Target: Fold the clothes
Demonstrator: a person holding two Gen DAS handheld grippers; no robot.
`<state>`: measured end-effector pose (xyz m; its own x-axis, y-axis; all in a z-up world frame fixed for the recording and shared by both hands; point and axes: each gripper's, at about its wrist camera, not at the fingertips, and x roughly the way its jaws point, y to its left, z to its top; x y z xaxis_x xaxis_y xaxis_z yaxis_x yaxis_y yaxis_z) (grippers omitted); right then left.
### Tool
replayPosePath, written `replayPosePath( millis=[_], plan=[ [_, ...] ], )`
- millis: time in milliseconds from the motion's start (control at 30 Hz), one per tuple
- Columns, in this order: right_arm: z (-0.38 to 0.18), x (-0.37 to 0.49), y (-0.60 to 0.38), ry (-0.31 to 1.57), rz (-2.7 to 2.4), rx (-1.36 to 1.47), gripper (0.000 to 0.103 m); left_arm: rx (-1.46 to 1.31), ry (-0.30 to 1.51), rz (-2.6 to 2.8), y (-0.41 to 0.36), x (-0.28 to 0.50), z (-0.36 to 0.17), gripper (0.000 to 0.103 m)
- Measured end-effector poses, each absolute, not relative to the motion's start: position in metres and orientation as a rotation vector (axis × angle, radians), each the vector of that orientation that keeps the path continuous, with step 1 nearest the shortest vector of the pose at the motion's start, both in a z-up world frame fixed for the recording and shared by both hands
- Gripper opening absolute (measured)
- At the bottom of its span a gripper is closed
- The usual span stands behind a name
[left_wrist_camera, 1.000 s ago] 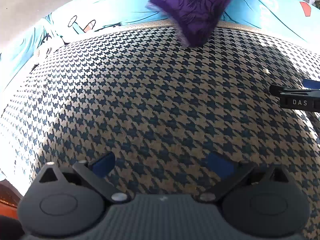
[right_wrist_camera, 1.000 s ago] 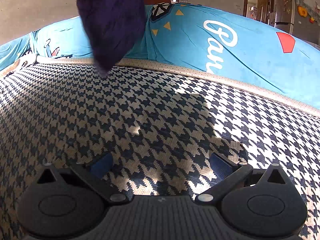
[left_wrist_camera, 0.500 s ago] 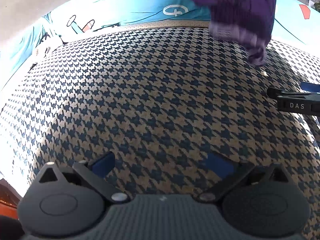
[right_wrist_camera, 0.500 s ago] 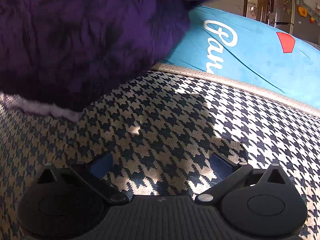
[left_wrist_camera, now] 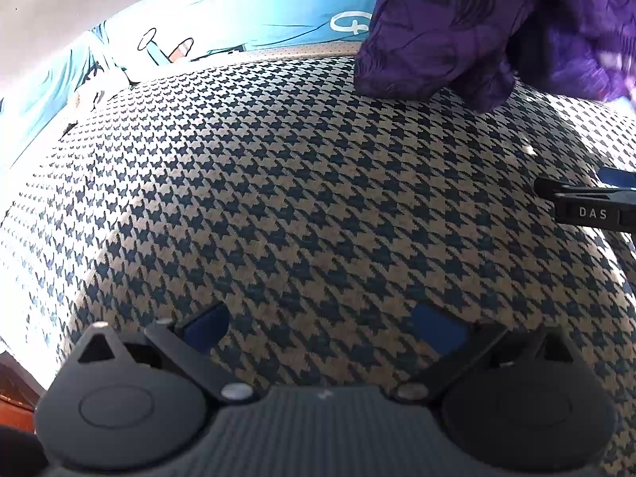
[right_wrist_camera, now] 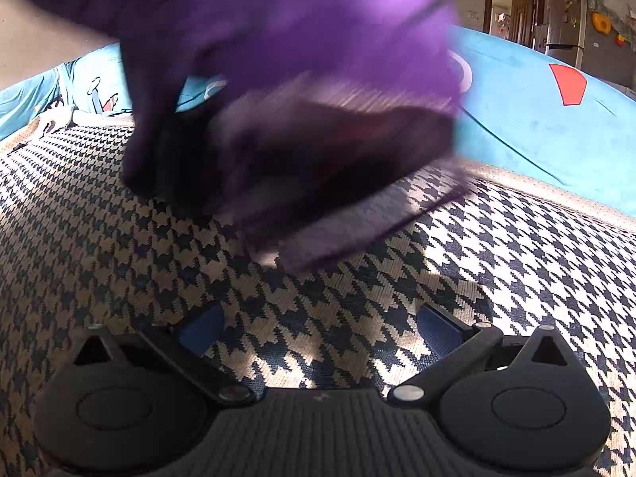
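Purple and crumpled, the garment has dropped lower than half a second ago and now fills much more of the right wrist view, its lower edge smeared by motion blur there. It sits at the far side of the houndstooth cover, in front of the blue sheet. The left gripper stands wide apart and empty, well short of the cloth. The right gripper is likewise spread wide with nothing between its fingers; the cloth hangs ahead of it.
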<state>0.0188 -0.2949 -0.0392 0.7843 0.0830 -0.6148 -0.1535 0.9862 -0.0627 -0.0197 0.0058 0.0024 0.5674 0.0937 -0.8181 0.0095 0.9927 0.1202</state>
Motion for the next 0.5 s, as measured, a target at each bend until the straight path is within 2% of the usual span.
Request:
replayPosePath(
  millis=[500],
  plan=[
    [-0.041,0.025,-0.299,0.658,0.128,-0.111,0.103,0.151,0.965,0.020,-0.017,-0.030,0.003,0.103]
  ],
)
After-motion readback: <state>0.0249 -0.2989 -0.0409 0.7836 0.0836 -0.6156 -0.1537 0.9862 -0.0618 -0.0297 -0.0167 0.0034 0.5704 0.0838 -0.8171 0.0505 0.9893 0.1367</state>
